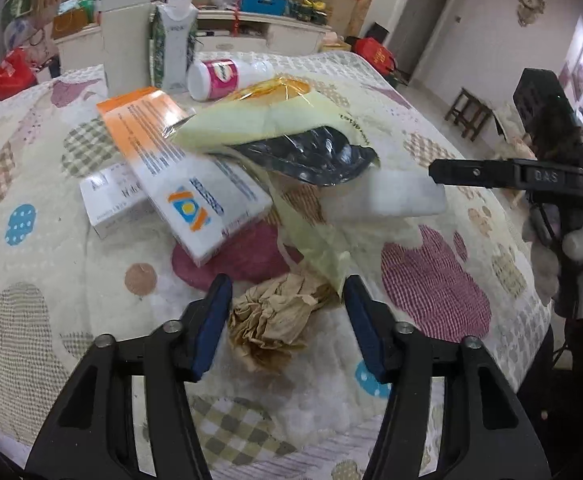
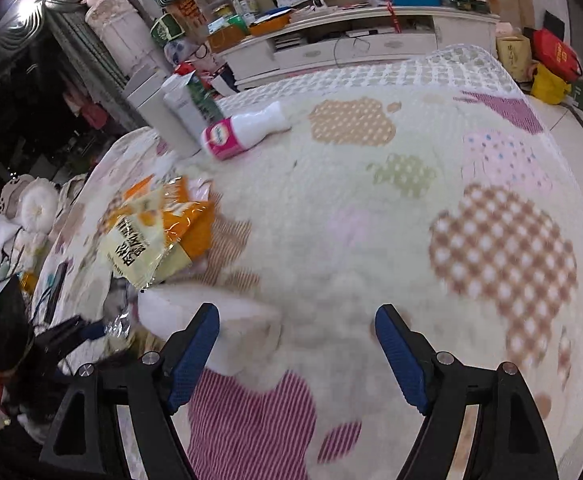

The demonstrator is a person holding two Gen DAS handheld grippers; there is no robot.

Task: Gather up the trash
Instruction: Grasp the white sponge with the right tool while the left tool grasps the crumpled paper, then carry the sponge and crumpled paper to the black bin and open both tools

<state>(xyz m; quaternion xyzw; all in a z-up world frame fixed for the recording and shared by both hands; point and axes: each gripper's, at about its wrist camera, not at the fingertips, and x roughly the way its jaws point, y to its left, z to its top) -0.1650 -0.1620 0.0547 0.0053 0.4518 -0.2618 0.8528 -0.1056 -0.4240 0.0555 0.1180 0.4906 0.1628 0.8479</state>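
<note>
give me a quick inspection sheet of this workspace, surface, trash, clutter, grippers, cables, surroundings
surface: cream quilted cover with patchwork blobs, soft and uneven.
job's things: crumpled brown paper wad; pale yellow plastic wrapper over a black tray; orange-and-white cardboard box; small white box; white plastic bottle with pink label lying down; green-and-white drink carton upright.
clutter: white foam block.
grippers: left gripper straddles the wad, pads not touching; right gripper open over bare cover.
cables: thin dark leads at the right wrist view's left edge.
surroundings: crowded white shelf unit, wooden stool.
</note>
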